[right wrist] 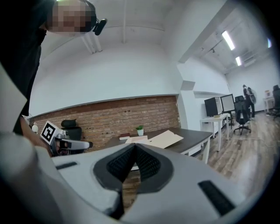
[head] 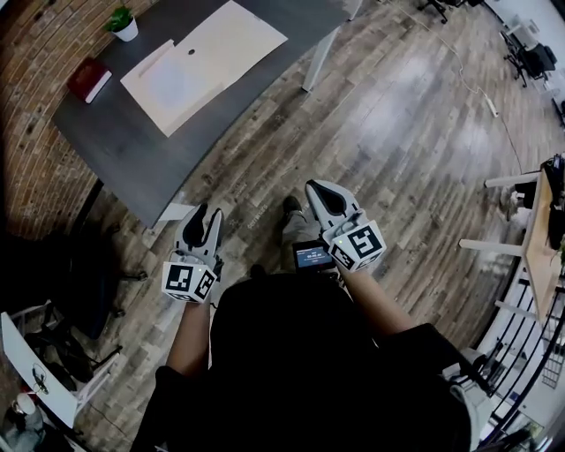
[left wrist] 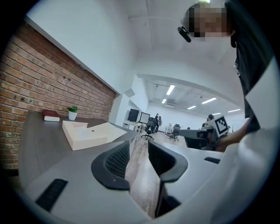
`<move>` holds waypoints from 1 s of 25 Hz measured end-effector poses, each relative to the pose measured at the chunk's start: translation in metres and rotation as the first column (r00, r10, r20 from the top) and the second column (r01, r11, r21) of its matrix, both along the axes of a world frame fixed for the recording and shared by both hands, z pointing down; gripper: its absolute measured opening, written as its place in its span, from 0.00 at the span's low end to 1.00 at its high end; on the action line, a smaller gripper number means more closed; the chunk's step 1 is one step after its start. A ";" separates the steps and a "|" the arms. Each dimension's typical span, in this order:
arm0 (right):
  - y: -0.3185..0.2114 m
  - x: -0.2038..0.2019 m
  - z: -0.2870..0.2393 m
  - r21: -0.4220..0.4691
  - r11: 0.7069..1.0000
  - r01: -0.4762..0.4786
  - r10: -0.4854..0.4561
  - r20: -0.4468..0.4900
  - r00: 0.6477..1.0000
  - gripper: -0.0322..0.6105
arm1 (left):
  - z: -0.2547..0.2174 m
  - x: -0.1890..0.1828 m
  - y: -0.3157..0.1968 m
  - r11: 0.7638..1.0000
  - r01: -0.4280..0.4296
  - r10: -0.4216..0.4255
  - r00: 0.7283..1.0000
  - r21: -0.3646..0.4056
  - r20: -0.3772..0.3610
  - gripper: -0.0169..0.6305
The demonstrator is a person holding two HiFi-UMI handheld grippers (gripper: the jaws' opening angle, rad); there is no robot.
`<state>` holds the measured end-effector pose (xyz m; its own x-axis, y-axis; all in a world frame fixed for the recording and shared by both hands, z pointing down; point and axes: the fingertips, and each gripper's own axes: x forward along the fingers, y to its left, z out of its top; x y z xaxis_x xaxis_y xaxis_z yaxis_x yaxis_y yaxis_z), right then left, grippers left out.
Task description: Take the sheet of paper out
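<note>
A beige paper folder (head: 221,48) lies flat on the dark grey table (head: 132,150) at the upper left, and a paler sheet (head: 172,81) shows at its left part. The folder also shows in the left gripper view (left wrist: 87,133) and the right gripper view (right wrist: 162,138), far off. Both grippers are held close to the person's body over the wooden floor, well short of the table. My left gripper (head: 206,214) (left wrist: 139,146) is open by a narrow gap with nothing in it. My right gripper (head: 318,187) (right wrist: 134,147) has its jaws closed together, empty.
A red book (head: 88,78) and a small potted plant (head: 122,22) sit at the table's far left end by the brick wall. A black office chair (head: 79,274) stands left of the person. Another desk (head: 538,238) is at the right edge.
</note>
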<state>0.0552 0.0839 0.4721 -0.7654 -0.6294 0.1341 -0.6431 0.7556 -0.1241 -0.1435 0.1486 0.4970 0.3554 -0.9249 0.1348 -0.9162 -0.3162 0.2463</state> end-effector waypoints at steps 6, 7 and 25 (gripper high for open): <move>-0.111 -0.009 -0.015 -0.001 0.992 0.123 -0.123 0.026 0.992 0.05 | -0.016 0.010 -0.093 0.996 0.083 -0.083 0.997 -0.011 0.001 0.22; -0.127 -0.010 -0.017 0.001 0.989 0.147 -0.147 0.028 0.989 0.05 | -0.018 0.011 -0.107 0.994 0.106 -0.106 0.994 -0.015 -0.012 0.22; -0.319 -0.014 -0.017 -0.008 0.952 0.306 -0.306 0.052 0.951 0.05 | -0.049 0.004 -0.276 0.952 0.298 -0.299 0.954 0.066 0.009 0.22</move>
<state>0.0411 -0.2353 0.4549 -0.9269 -0.3621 0.0988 -0.3740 0.9129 -0.1634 -0.1391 -0.1277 0.4479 0.0599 -0.9953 0.0762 -0.9754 -0.0421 0.2165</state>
